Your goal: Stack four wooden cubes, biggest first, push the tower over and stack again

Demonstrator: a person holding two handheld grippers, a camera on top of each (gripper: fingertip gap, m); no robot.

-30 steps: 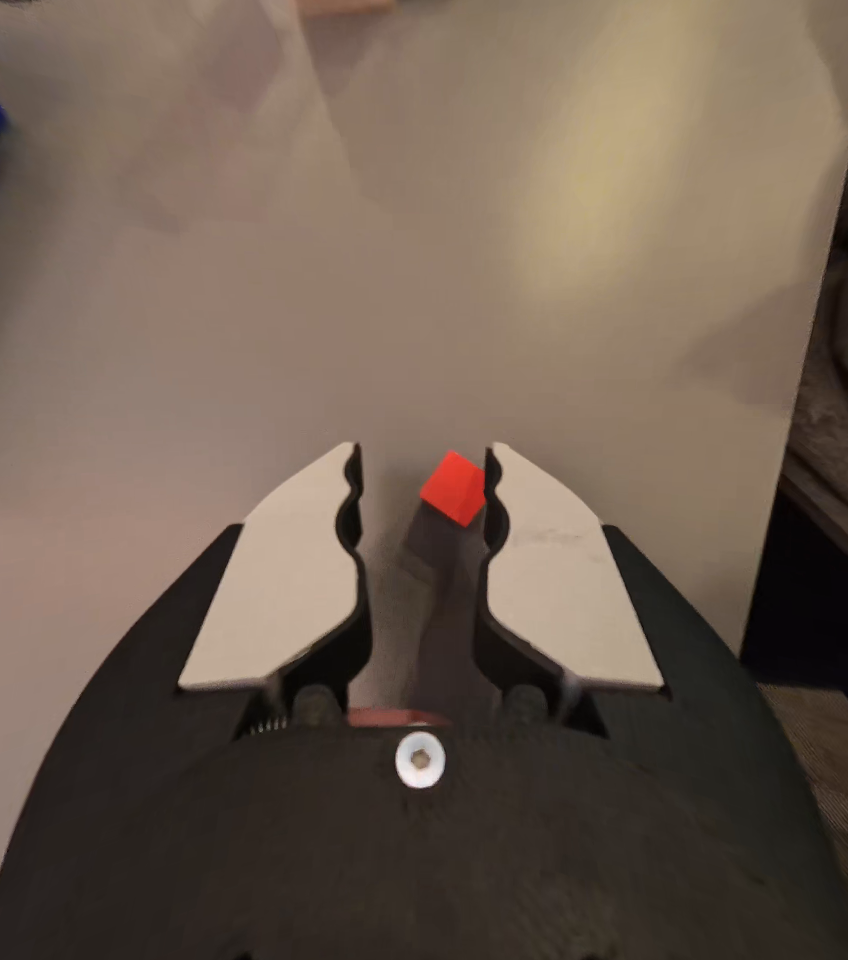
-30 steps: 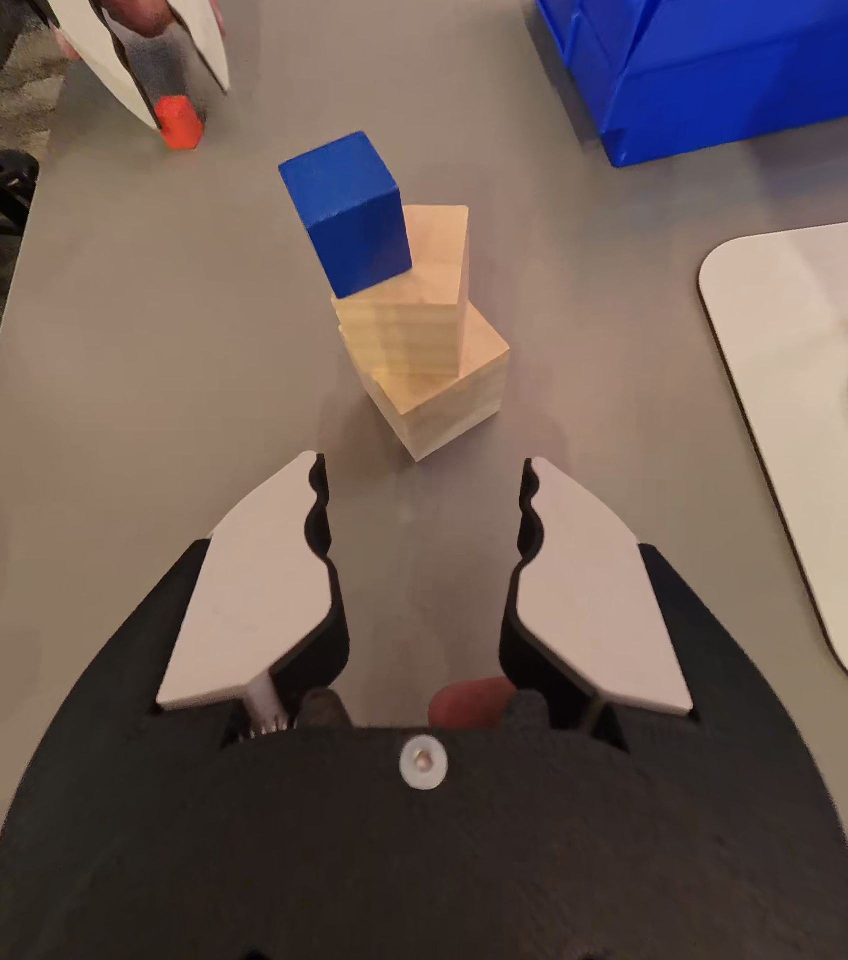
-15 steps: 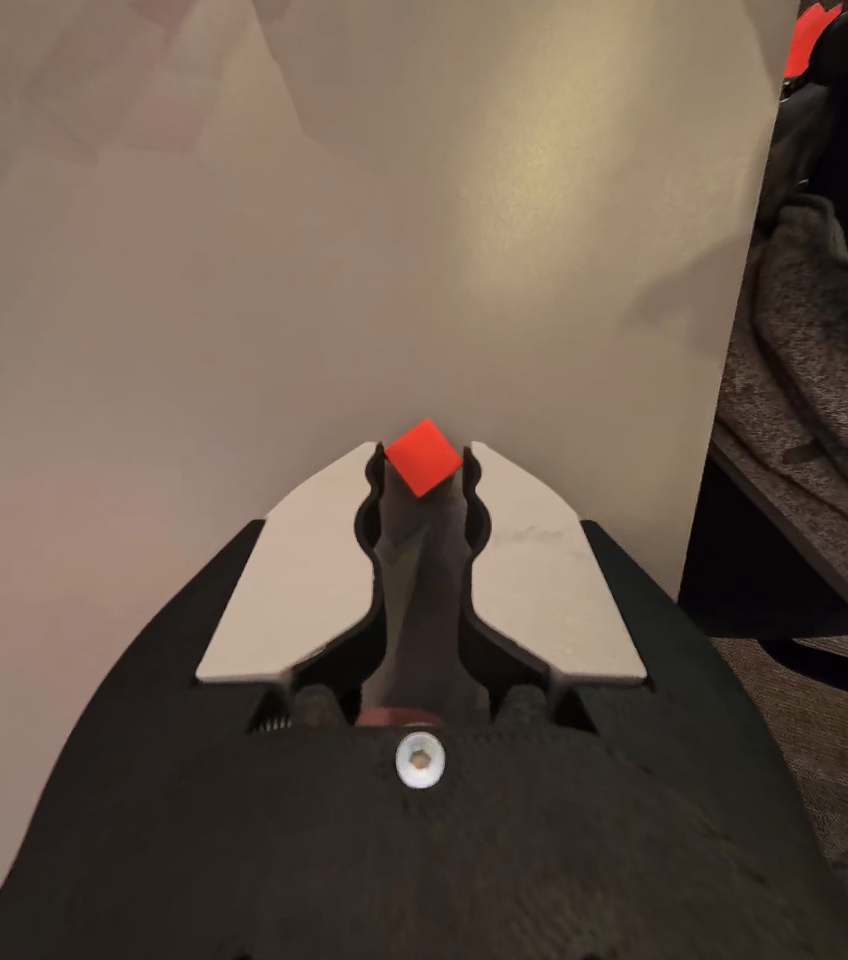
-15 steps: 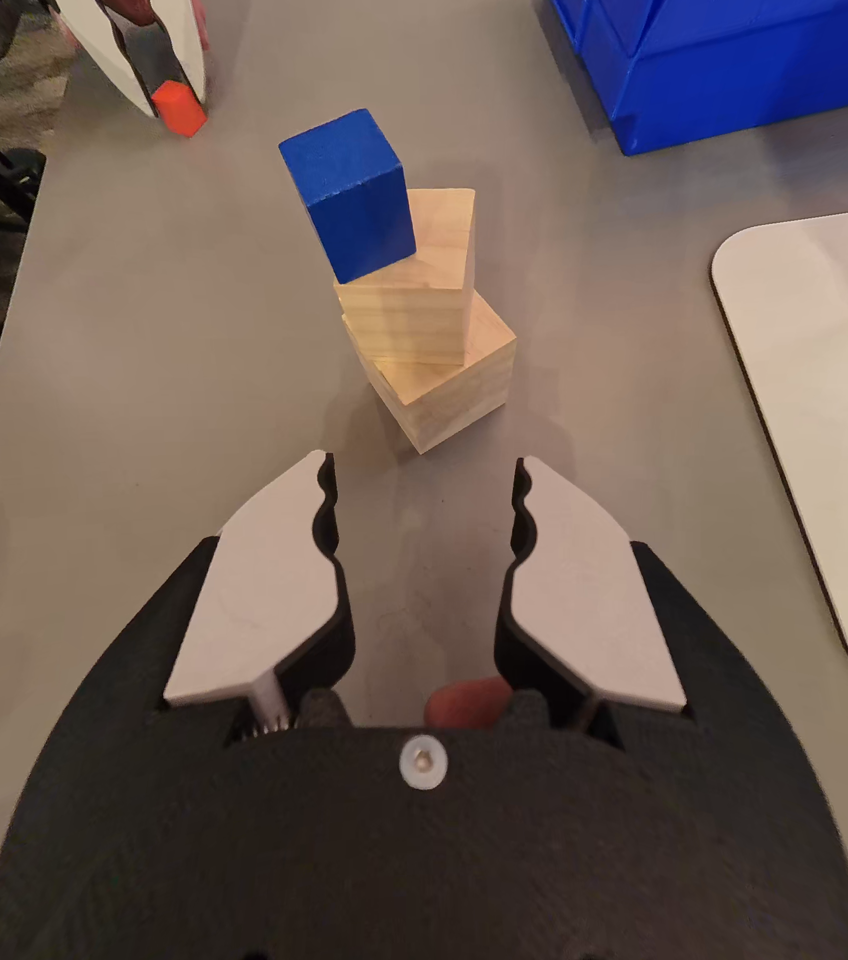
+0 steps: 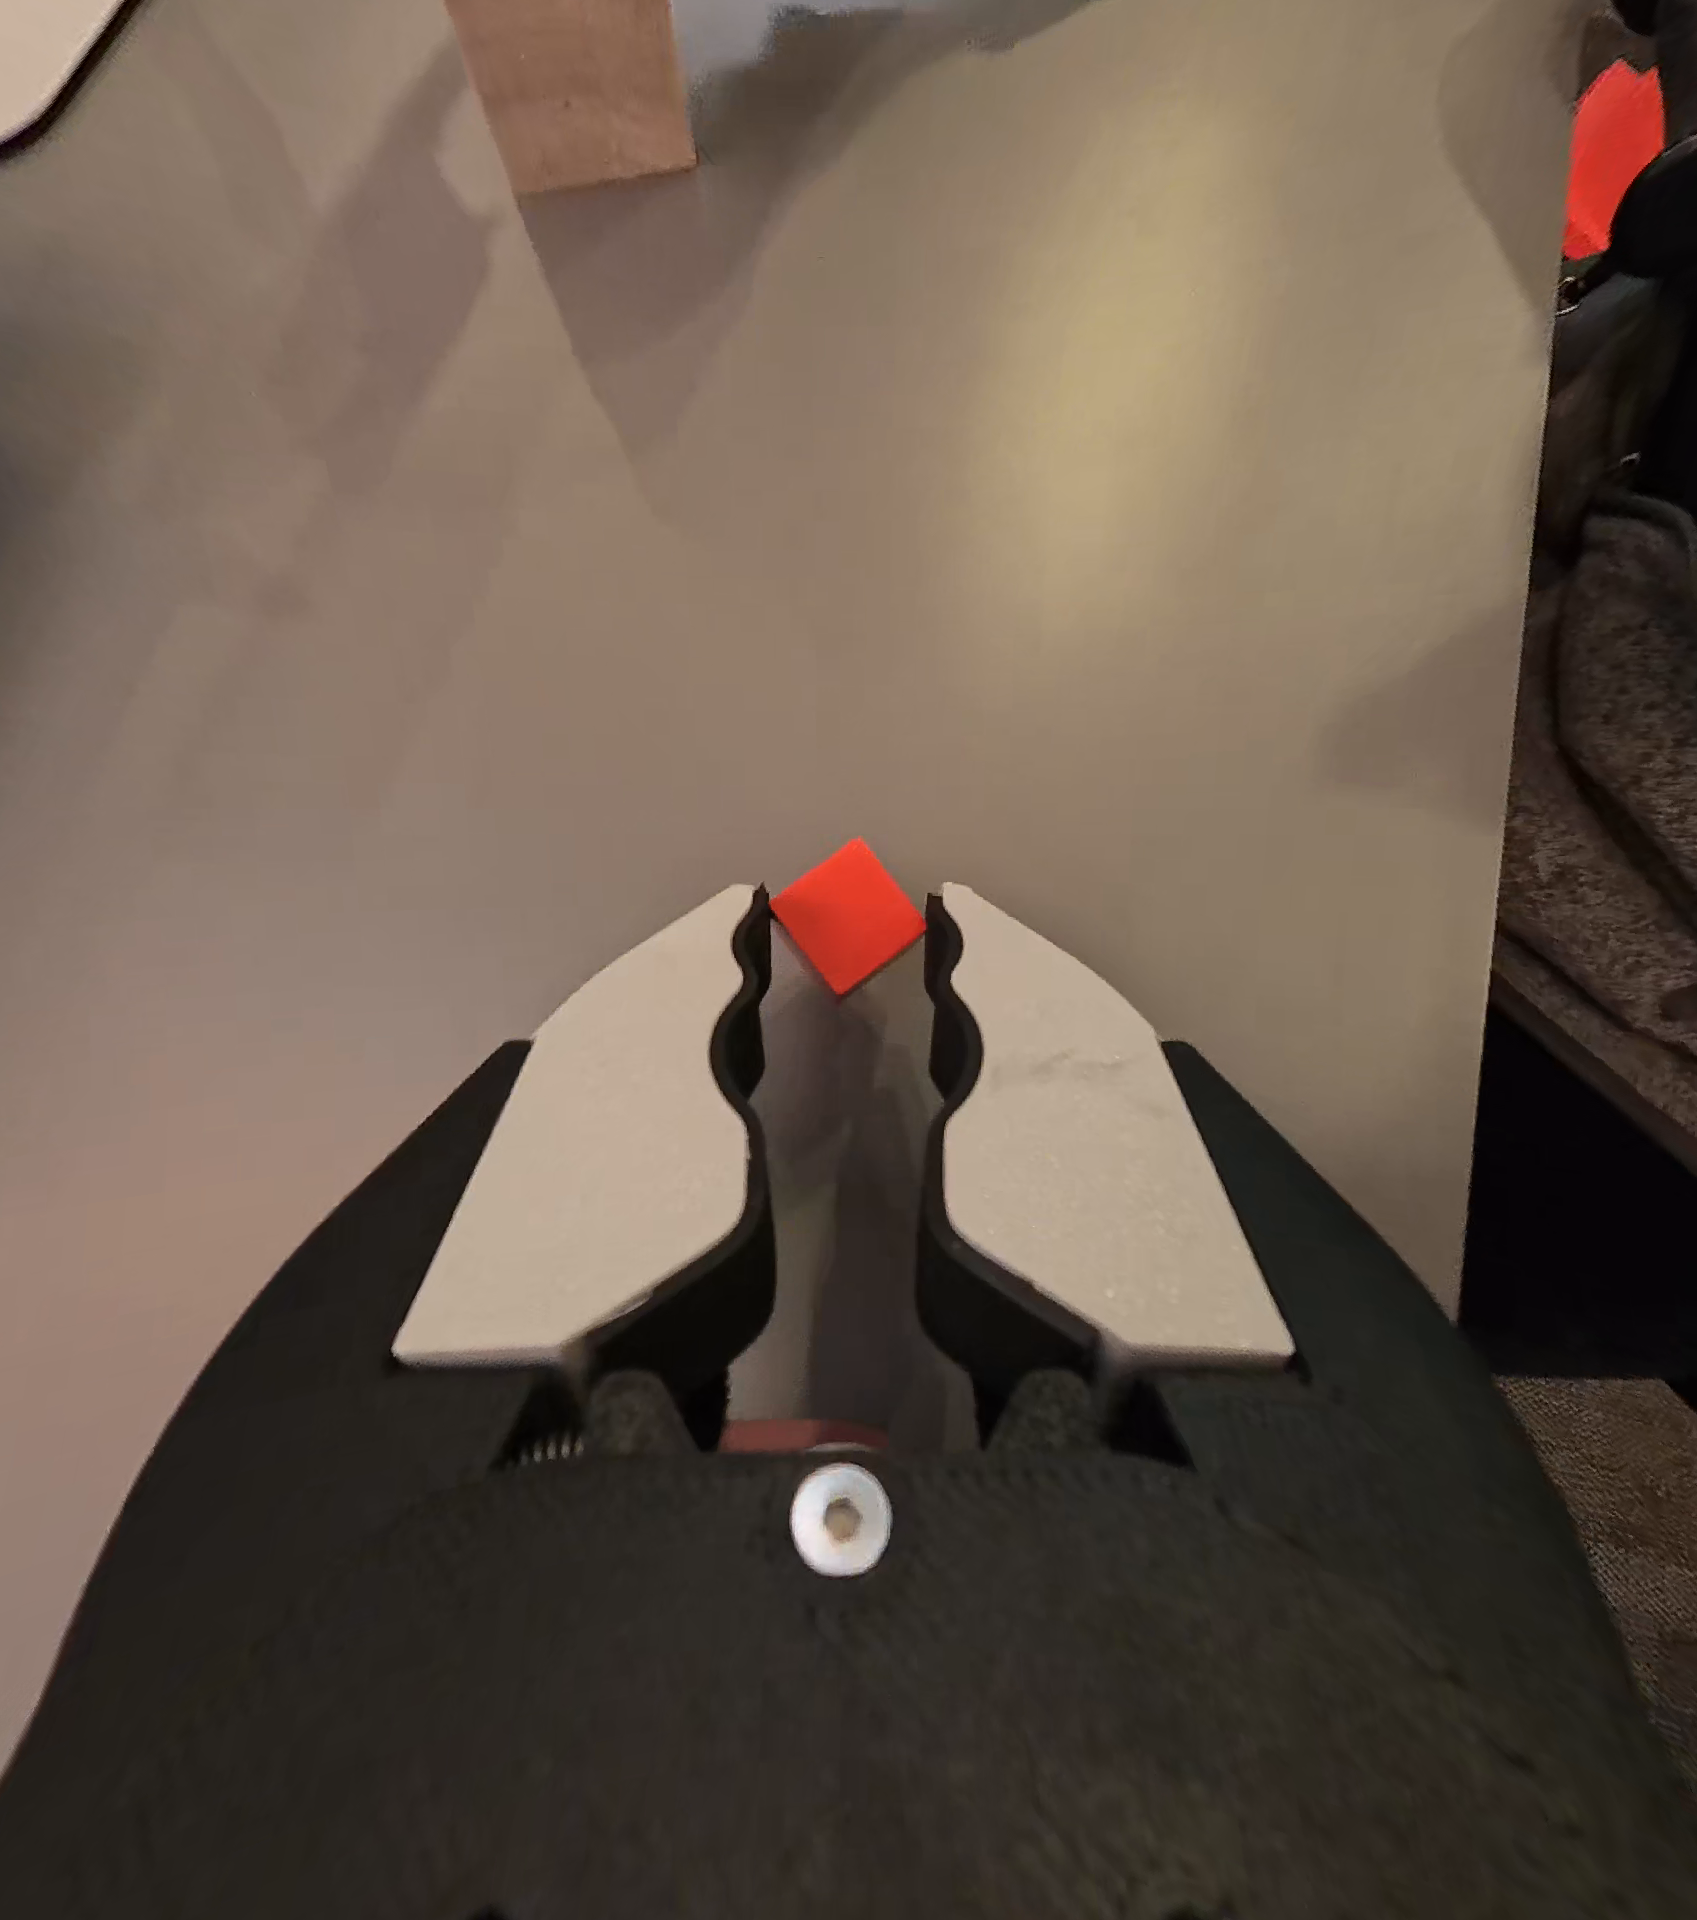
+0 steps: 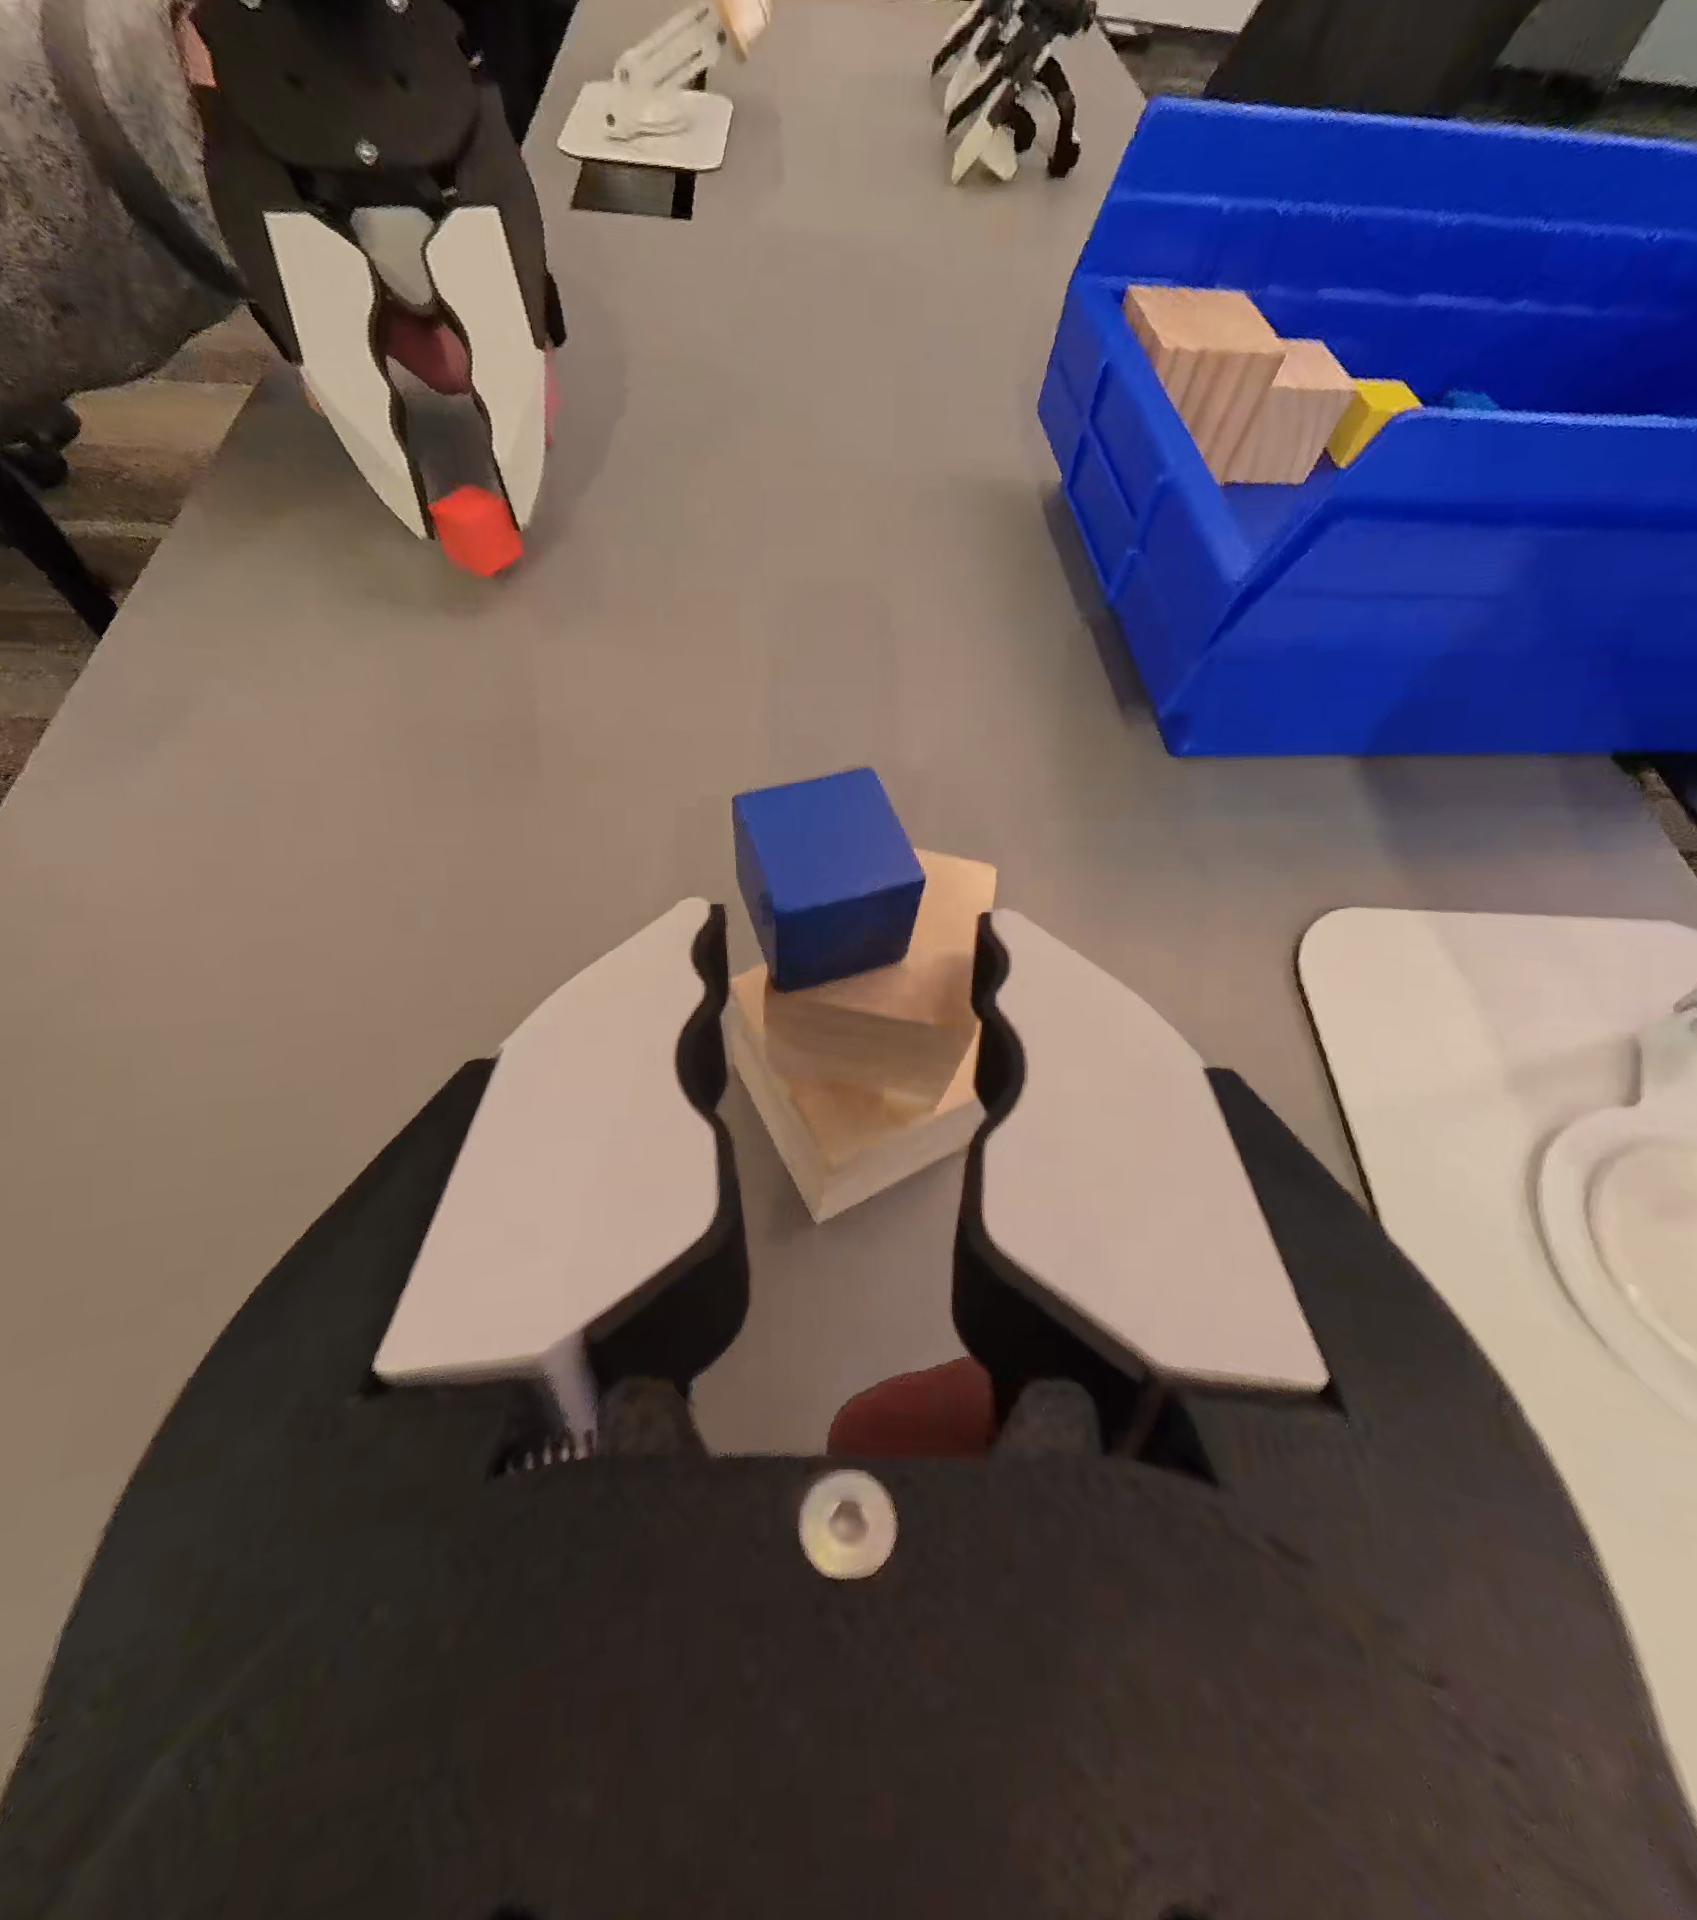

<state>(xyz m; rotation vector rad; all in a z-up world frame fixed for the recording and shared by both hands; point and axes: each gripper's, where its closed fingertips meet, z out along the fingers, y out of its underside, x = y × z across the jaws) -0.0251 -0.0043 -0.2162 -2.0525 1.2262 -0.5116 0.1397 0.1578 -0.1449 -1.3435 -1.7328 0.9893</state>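
Observation:
A tower of three cubes stands mid-table: a large plain wooden cube (image 6: 865, 1132) at the base, a smaller plain wooden cube (image 6: 875, 1023) on it, and a blue cube (image 6: 823, 883) on top, each turned a little. My right gripper (image 6: 846, 920) is open and empty, and the tower shows between its fingers. My left gripper (image 5: 846, 909) is shut on a small red cube (image 5: 849, 914), pinched corner to corner at the fingertips. It also shows in the right wrist view (image 6: 470, 509), far left of the tower, with the red cube (image 6: 477, 533) low over the grey table (image 6: 304, 831).
A blue bin (image 6: 1446, 623) at the back right holds plain wooden cubes (image 6: 1228, 384) and a yellow one (image 6: 1369, 416). A white mat (image 6: 1426, 1039) with a clear dish lies at the right. The table's left edge (image 5: 1509, 727) is close to the left gripper. A grey sleeve (image 6: 23, 187) is beyond it.
My left gripper closed on the red cube and swung so the tower's base comes into its view. My right gripper rose and tilted up, and the tower now shows between its fingers.

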